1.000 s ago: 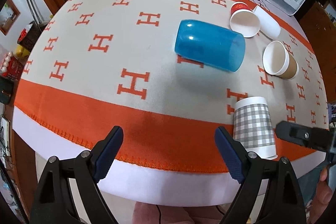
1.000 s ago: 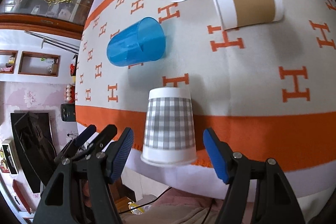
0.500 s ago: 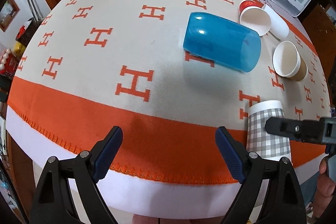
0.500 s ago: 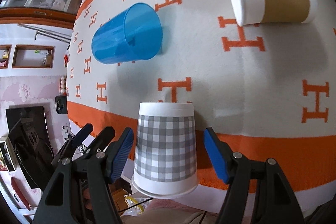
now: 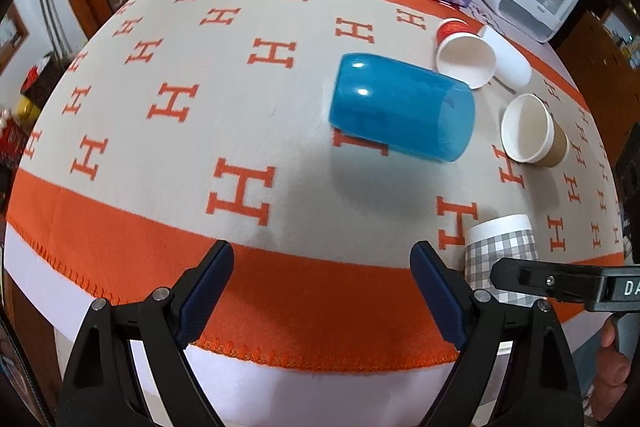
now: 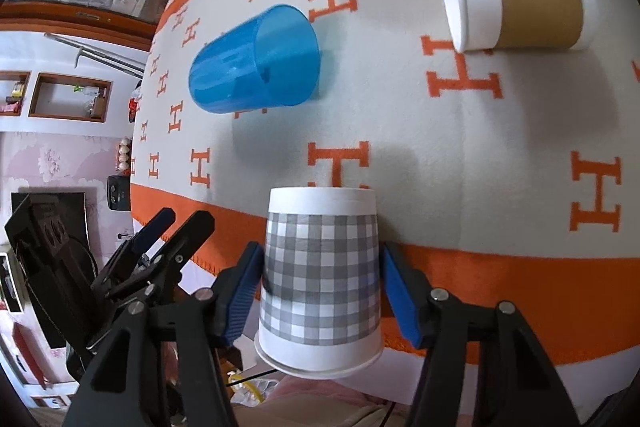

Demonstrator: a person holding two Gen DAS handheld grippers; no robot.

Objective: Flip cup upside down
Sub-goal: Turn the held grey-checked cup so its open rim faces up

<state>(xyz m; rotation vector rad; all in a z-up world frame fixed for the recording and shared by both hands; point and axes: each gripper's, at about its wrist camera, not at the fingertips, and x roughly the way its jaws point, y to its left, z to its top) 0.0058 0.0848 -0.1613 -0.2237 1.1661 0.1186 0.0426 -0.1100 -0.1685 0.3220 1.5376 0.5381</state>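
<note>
Cup [image 6: 320, 279] in grey-and-white check sits mouth-down at the near edge of the orange-and-cream H-patterned cloth [image 5: 168, 155], over the orange border; this cloth covers the whole table and is the biggest thing in sight. The left gripper [image 5: 322, 291] hangs spread wide over the cloth's near border, holding nothing. The right gripper [image 6: 320, 291] has its blue pads [image 6: 240, 291] against both sides of the checked cup, pinching it, though firm contact on the right pad is hard to confirm. The blue plastic cup [image 5: 400, 115] lies on its side mid-cloth. Beyond it lie a brown-sleeved paper cup [image 5: 532, 135], a red paper cup [image 5: 464, 59] and a plain white one [image 5: 512, 63], all tipped over.
</note>
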